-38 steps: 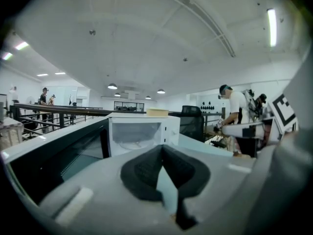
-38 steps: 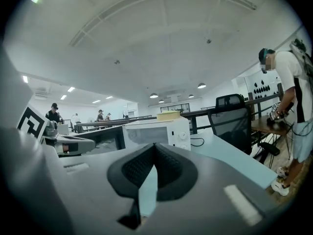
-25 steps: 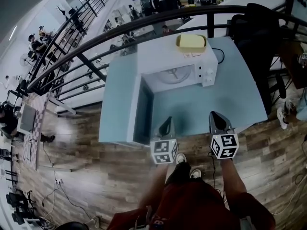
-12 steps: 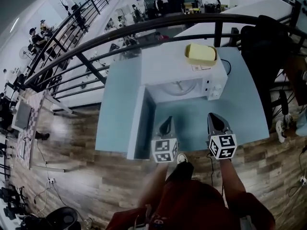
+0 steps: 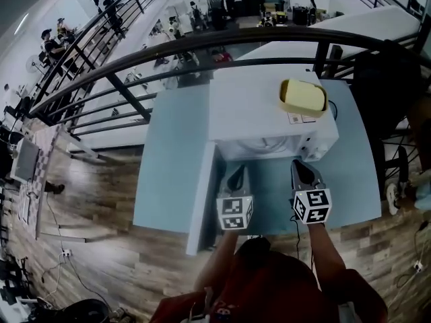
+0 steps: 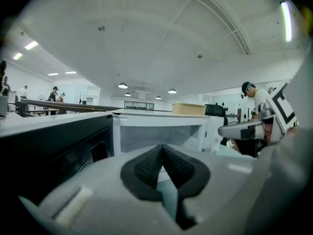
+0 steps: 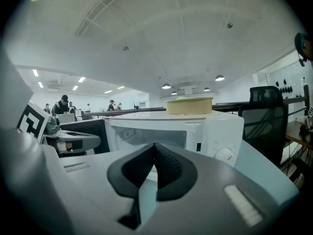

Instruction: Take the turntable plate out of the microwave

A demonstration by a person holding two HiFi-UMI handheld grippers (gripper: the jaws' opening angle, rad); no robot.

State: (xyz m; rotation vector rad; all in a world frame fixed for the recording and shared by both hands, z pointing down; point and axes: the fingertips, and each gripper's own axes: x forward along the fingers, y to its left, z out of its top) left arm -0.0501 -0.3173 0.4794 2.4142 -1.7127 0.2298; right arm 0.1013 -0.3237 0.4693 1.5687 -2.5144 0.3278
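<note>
The white microwave [image 5: 269, 113] stands on the light-blue table [image 5: 172, 160] with its door [image 5: 202, 197] swung open to the left. Its top hides most of the cavity; the turntable plate shows only as a pale arc [image 5: 258, 144] at the mouth. My left gripper [image 5: 238, 169] is shut and empty, pointing at the left part of the opening [image 6: 161, 133]. My right gripper [image 5: 298, 163] is shut and empty too, just before the opening's right part, near the control panel [image 7: 222, 148]. In both gripper views the shut jaws hide the plate.
A yellow container [image 5: 303, 96] lies on top of the microwave at the right. A dark railing [image 5: 168, 49] curves behind the table. A black office chair [image 7: 264, 116] stands to the right. Several people are in the room behind.
Both grippers have moved forward together towards the microwave opening. The microwave now looks nearer, and its top covers the cavity and the plate that showed before.
</note>
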